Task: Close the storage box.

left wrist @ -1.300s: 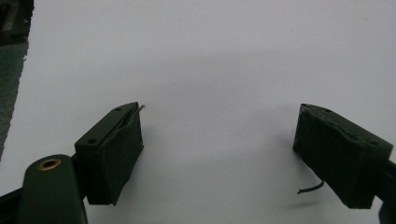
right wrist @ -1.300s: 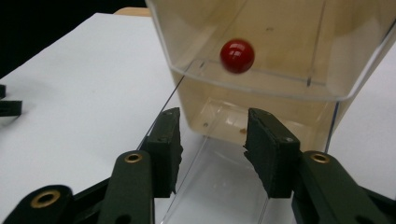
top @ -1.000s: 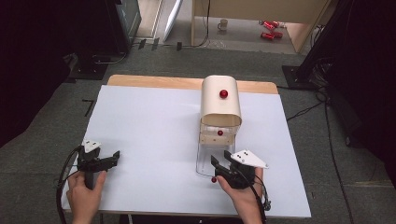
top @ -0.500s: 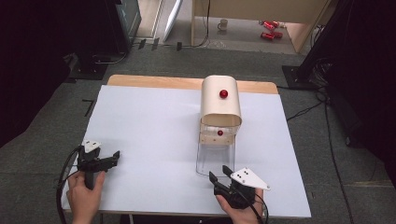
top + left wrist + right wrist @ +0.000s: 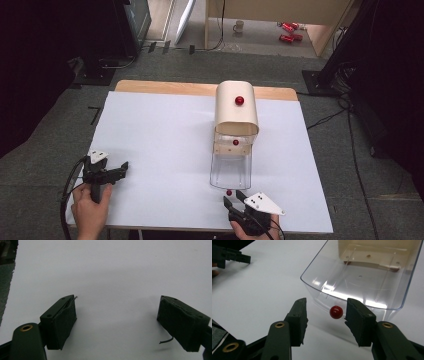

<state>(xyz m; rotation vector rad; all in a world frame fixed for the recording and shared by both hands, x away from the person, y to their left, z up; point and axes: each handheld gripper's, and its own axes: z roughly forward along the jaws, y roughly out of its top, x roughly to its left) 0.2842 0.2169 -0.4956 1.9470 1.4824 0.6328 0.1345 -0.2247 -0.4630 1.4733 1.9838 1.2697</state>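
A cream box (image 5: 236, 112) with a rounded top and a red knob (image 5: 239, 100) stands right of the table's middle. A clear plastic drawer (image 5: 230, 170) (image 5: 362, 277) is pulled out of it toward me. A small red knob (image 5: 229, 192) (image 5: 336, 312) sits on the drawer's front wall. My right gripper (image 5: 234, 198) (image 5: 325, 315) is open just in front of that wall, and the knob lies between its jaws, closer to the right one, with a gap on each side. Over bare table at the front left, my left gripper (image 5: 120, 169) (image 5: 117, 322) is open and holds nothing.
A white sheet (image 5: 160, 135) covers the table, with a wooden strip (image 5: 165, 87) showing along the far edge. A second red knob (image 5: 235, 142) shows inside the box's mouth. Cables, red cans (image 5: 287, 32) and a mug (image 5: 239, 25) lie on the floor beyond.
My right gripper has drawn back from the drawer's front toward the near table edge. The drawer stays pulled out. My left gripper has not moved.
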